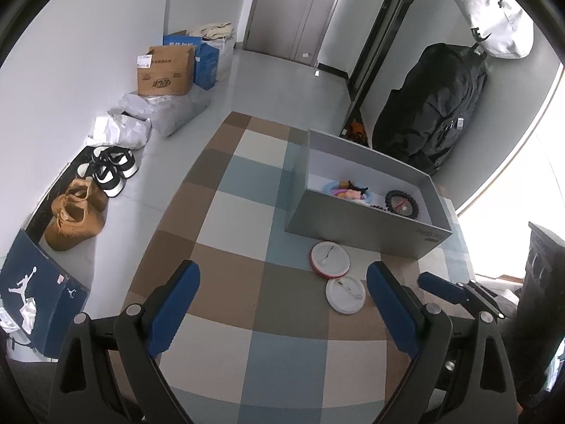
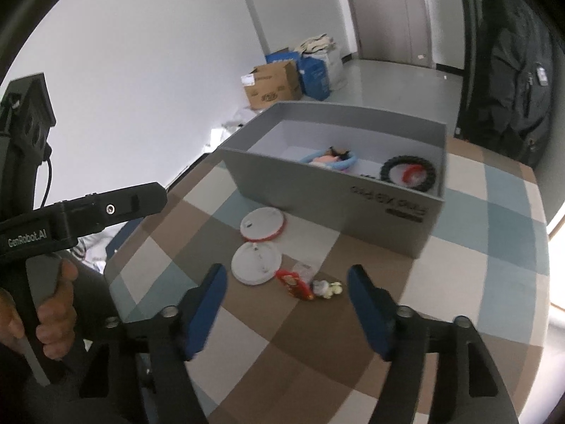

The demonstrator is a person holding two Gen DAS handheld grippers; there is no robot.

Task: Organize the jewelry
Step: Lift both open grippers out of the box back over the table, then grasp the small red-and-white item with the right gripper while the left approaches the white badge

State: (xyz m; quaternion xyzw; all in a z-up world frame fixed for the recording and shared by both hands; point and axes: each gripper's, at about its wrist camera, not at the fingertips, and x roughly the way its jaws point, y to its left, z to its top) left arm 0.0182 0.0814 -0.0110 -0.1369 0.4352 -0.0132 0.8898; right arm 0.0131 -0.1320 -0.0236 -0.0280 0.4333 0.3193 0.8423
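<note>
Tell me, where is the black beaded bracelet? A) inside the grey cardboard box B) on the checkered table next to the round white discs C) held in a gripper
A: the black beaded bracelet lies on the floor of the grey cardboard box, and both grippers, left and right, are open and hold nothing.

Matt grey cardboard box (image 2: 353,208), smooth plastic discs (image 2: 256,263), checked cloth (image 2: 459,282)

Grey box (image 2: 353,208) walls block far side; two round badges (image 2: 256,263) ahead, tablecloth (image 2: 459,282) bare rightward
</note>
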